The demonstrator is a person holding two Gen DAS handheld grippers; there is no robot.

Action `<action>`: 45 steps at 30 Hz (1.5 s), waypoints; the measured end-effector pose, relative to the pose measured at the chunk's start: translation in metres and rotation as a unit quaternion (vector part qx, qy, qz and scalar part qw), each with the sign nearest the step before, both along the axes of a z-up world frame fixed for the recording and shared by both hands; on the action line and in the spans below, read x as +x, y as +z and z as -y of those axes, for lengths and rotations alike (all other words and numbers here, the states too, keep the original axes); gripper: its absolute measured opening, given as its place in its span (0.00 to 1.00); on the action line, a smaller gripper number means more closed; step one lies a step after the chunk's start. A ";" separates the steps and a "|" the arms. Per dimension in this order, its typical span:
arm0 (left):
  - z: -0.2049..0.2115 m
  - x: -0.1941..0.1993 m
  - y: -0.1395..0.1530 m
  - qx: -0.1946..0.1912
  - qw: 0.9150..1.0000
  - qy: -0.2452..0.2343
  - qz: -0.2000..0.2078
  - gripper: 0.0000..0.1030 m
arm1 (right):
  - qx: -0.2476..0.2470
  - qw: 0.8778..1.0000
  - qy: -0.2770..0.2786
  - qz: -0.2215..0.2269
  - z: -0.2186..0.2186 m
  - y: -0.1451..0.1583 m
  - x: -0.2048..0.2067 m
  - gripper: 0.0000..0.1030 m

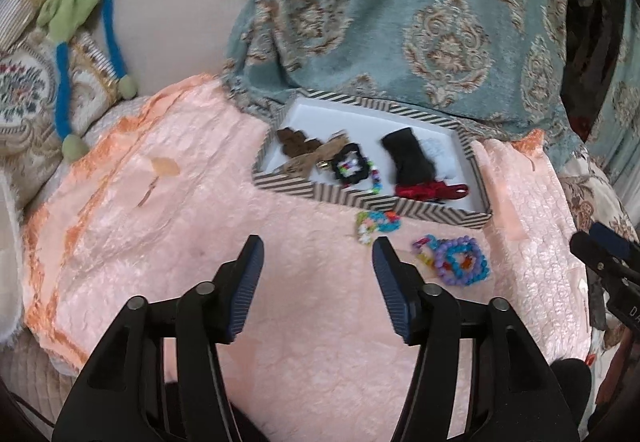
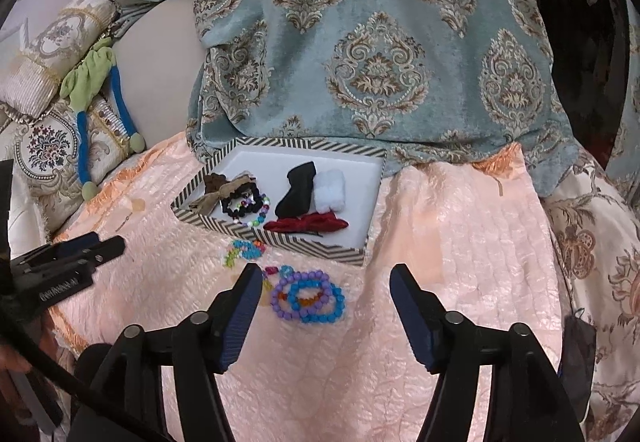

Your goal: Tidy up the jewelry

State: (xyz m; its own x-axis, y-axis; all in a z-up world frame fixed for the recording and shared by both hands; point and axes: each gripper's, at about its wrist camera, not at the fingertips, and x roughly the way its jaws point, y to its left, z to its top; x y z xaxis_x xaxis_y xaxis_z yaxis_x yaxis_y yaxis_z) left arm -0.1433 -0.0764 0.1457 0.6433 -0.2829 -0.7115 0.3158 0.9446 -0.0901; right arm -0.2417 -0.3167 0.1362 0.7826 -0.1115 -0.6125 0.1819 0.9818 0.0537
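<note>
A striped-rim box [image 1: 320,193] [image 2: 280,238] with a white floor lies on a pink blanket. It holds a brown scrunchie [image 1: 290,139], a black beaded bracelet [image 1: 352,167] [image 2: 244,205], a black cloth piece [image 1: 408,157] [image 2: 298,189], a white puff [image 2: 330,189] and a red scrunchie [image 1: 432,191] [image 2: 308,224]. Two bead bracelets lie on the blanket in front of the box: a small multicolour one [image 1: 376,226] [image 2: 244,252] and a purple-and-blue one [image 1: 460,262] [image 2: 308,296]. My left gripper [image 1: 318,258] is open above the blanket. My right gripper [image 2: 326,286] is open, with the purple-and-blue bracelet between its fingers.
The pink blanket [image 1: 160,222] [image 2: 460,242] covers a sofa seat. A teal patterned throw [image 1: 400,9] [image 2: 360,41] hangs behind the box. A green-and-blue cord [image 1: 76,41] [image 2: 96,101] lies over embroidered cushions [image 1: 24,89] at the left.
</note>
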 end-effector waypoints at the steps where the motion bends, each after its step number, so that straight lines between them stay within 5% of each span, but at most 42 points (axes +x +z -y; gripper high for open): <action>1: -0.007 0.000 -0.001 -0.006 1.000 0.004 -0.003 0.56 | 0.002 1.000 -0.001 -0.002 0.002 -0.003 -0.001 0.62; 11: -0.025 0.009 -0.030 -0.024 0.998 0.006 -0.051 0.57 | 0.063 0.997 -0.005 -0.037 0.028 -0.041 0.000 0.62; 15: -0.013 0.015 -0.042 -0.021 0.998 -0.008 -0.060 0.57 | 0.070 0.996 0.004 -0.048 0.031 -0.054 0.008 0.59; 19: 0.002 0.024 -0.055 -0.024 0.997 -0.020 -0.073 0.57 | 0.090 0.994 0.011 -0.064 0.037 -0.068 0.019 0.46; 35: 0.061 0.078 -0.091 -0.011 0.994 -0.045 -0.102 0.57 | 0.103 0.988 0.061 -0.100 0.037 -0.095 0.100 0.45; 41: 0.078 0.098 -0.101 -0.013 0.993 -0.058 -0.100 0.56 | 0.100 0.986 0.077 -0.108 0.035 -0.105 0.112 0.18; 43: 0.085 0.100 -0.105 -0.006 0.993 -0.067 -0.097 0.46 | 0.089 0.987 0.080 -0.108 0.033 -0.106 0.111 0.11; 45: 0.091 0.105 -0.112 0.003 0.992 -0.074 -0.107 0.16 | 0.094 0.987 0.081 -0.102 0.035 -0.103 0.109 0.08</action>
